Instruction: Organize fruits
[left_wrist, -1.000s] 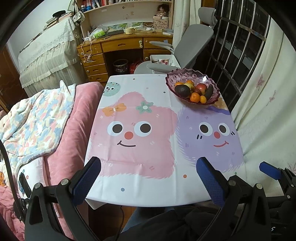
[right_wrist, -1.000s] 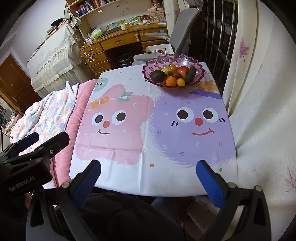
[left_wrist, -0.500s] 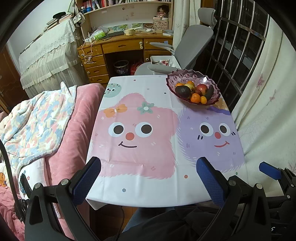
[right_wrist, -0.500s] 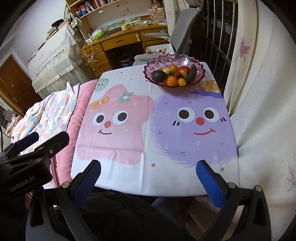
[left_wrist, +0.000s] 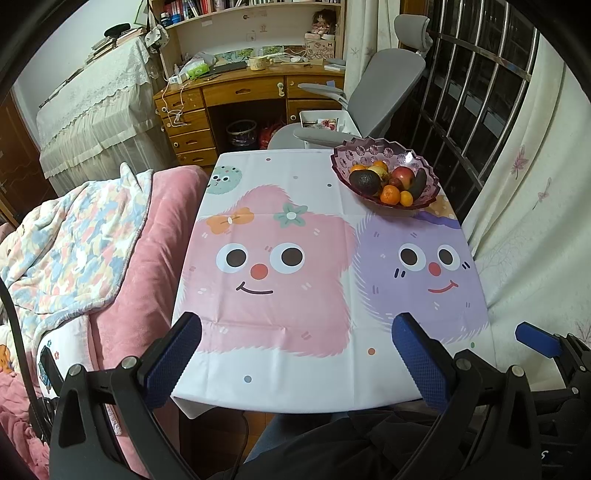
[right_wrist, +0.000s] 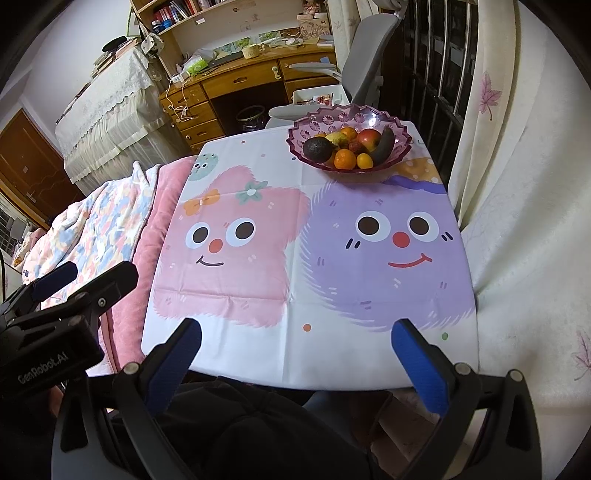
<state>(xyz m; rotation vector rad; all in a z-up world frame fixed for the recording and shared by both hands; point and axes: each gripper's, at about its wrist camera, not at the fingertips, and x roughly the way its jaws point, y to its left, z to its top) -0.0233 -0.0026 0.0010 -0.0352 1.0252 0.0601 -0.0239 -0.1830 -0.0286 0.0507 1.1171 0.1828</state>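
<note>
left gripper (left_wrist: 295, 354) spread wide and empty, right gripper (right_wrist: 295, 354) likewise, side by side

Fruit bowl at the far right corner of the surface.

The bowl (left_wrist: 384, 157) stands on the surface (left_wrist: 314, 387) at its far right corner, with the fruit (left_wrist: 389, 181) in it; an avocado (left_wrist: 365, 182) lies at the left of the pile. A chair (left_wrist: 384, 77) stands behind the far edge, a desk (left_wrist: 240, 92) behind that. A bed (left_wrist: 122, 236) runs along the left edge, a curtain (left_wrist: 524, 221) along the right. Both tools, left (left_wrist: 295, 358) and right (right_wrist: 295, 358), hang spread wide over the near edge, left tool beside the near left corner.
</note>
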